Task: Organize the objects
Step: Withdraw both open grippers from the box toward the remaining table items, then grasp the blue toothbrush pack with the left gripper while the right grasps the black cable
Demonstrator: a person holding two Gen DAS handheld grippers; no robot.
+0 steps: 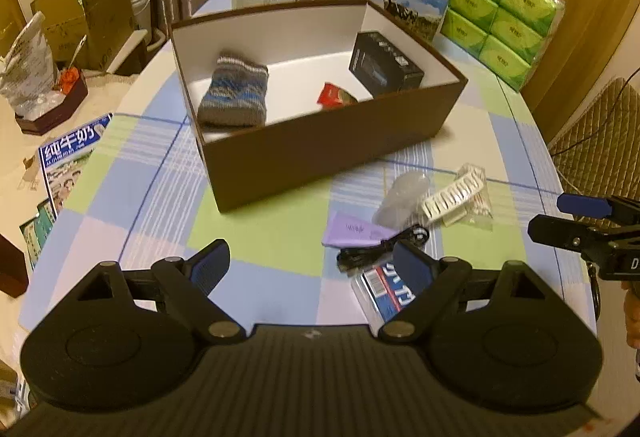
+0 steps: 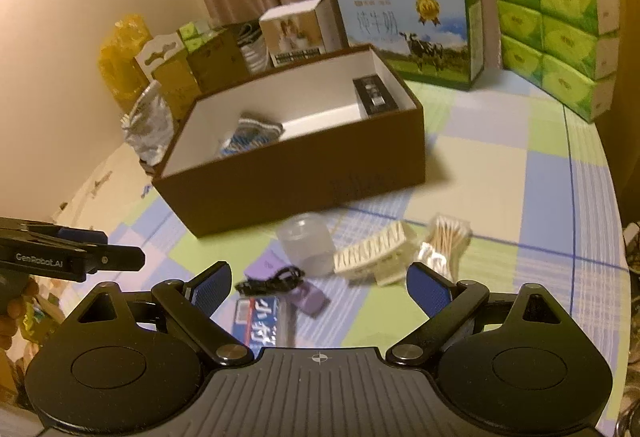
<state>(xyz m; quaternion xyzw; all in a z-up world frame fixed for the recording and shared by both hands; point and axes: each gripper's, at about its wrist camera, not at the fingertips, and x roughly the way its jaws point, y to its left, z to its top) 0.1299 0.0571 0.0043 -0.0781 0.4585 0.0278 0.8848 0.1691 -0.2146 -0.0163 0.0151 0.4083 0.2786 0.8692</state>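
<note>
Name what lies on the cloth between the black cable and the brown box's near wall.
In the right wrist view, a clear plastic cup on its side lies between the black cable and the brown box.

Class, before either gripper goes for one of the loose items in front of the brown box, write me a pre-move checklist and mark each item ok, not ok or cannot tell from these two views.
1. Left gripper open and empty: ok.
2. Right gripper open and empty: ok.
3. Brown box has free floor space between the knitted sock and the black box: ok.
4. Loose items reachable in front of the box: ok.
5. Black cable clear of neighbours: not ok, it lies over the purple packet.
6. White hair clip separate from the cotton swab pack: cannot tell, they sit close together.
</note>
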